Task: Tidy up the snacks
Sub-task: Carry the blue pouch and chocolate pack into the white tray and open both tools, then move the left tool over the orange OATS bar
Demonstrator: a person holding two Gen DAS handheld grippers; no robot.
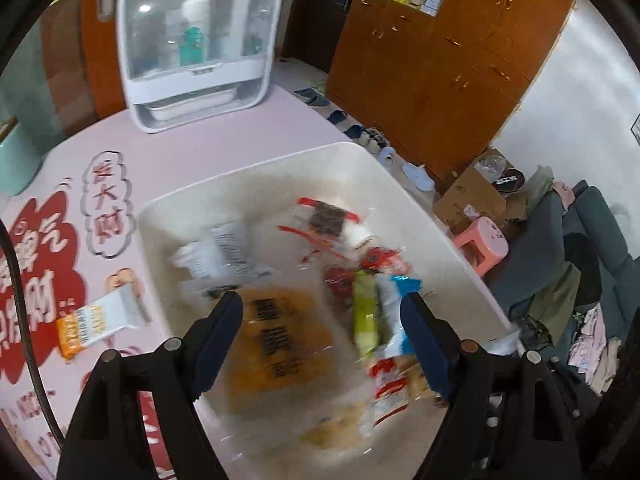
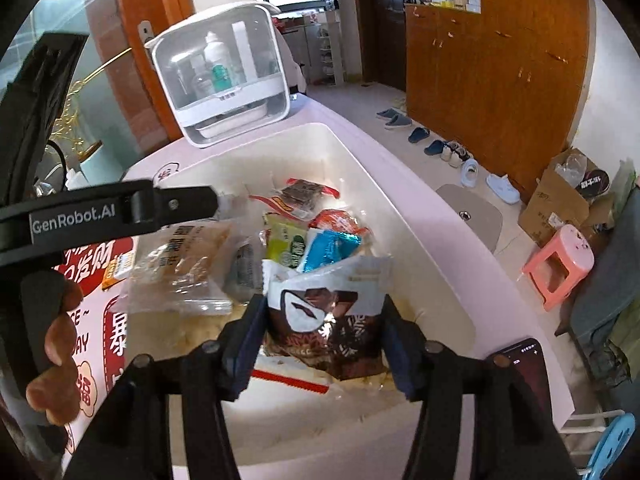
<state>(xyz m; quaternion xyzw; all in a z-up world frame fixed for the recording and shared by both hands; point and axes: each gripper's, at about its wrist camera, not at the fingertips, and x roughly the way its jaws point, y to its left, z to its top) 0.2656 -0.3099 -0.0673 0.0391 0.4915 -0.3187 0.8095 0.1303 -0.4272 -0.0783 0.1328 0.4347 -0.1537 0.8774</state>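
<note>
— While the left wrist view is smeared, what can you make out?
— The left gripper [image 1: 322, 314] hangs over a white bin [image 1: 420, 208] on a pink printed tablecloth [image 1: 192, 148]. Its jaws stand wide apart with nothing pressed between the pads; it is released. Below the gap lies a clear bag of yellowish snack with dark lettering [image 1: 276, 340], resting in the bin.
— What else is in the bin?
— A green packet [image 1: 366, 312], a blue one [image 1: 404, 284], red-and-clear wrappers [image 1: 328, 220] toward the far side, and a white packet with print [image 1: 224, 252] at the left wall. All blurred.
— Anything outside it?
— An orange-and-white packet [image 1: 92, 324] lies on the cloth, just left of the bin. A white cosmetics case with a clear front [image 1: 200, 48] stands at the far end of the table.
— And the right wrist view?
— The right gripper [image 2: 324, 320] points down into the same bin [image 2: 400, 200]. A brown-and-white snack bag [image 2: 332, 320] sits between its jaws. The left pad looks close against the bag's edge, yet I cannot tell whether the pads press on it.
— Where is the other tool here?
— It reaches in from the left above the bin, a hand [image 2: 56, 344] gripping its handle. A phone [image 2: 524, 372] lies on the cloth right of the bin.
</note>
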